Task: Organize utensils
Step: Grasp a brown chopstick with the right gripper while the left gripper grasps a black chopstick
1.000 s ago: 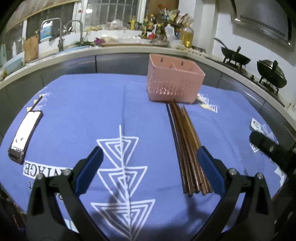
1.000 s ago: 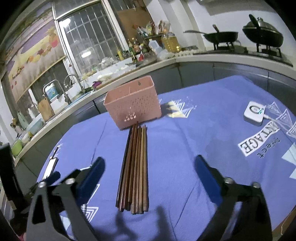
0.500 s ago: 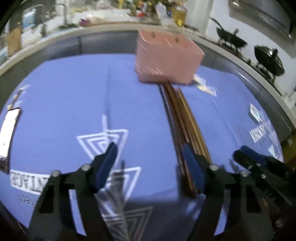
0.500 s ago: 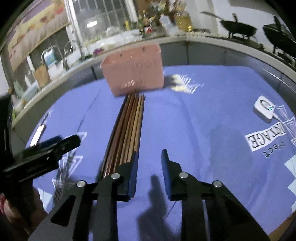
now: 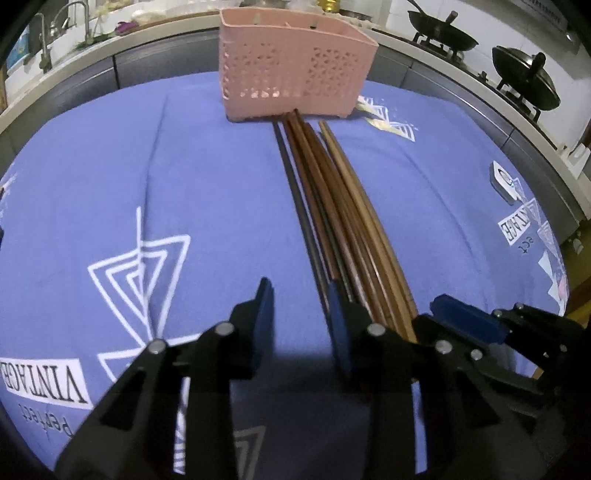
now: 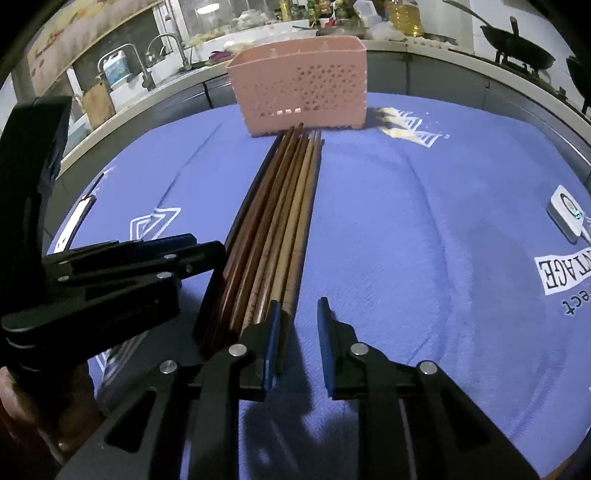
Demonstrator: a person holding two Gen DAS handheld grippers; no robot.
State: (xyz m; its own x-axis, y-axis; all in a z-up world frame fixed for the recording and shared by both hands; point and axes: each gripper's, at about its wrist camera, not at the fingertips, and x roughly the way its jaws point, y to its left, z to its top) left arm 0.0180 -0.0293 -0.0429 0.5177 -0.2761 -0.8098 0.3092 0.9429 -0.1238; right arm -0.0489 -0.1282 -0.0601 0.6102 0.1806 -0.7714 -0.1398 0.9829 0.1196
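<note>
Several brown wooden chopsticks [image 5: 332,199] lie side by side on the blue cloth, far tips touching the pink perforated utensil basket [image 5: 295,70]. They also show in the right wrist view [image 6: 280,221], as does the basket [image 6: 303,96]. My left gripper [image 5: 301,295] is low over the cloth at the near ends, narrowly open and empty, its right finger at the bundle's left edge. My right gripper [image 6: 297,310] is narrowly open and empty, its left finger at the bundle's right edge. Each gripper shows in the other's view: the right one [image 5: 465,321], the left one [image 6: 166,254].
A blue tablecloth [image 5: 184,177] with white triangles covers the table. A small white device [image 6: 569,214] lies at the right; a phone [image 6: 74,221] at the left. A kitchen counter with sink, woks [image 5: 443,33] and bottles curves behind.
Both grippers have dropped and moved in to the near ends of the chopsticks, one on each side. Both jaws have narrowed from wide open to a small gap.
</note>
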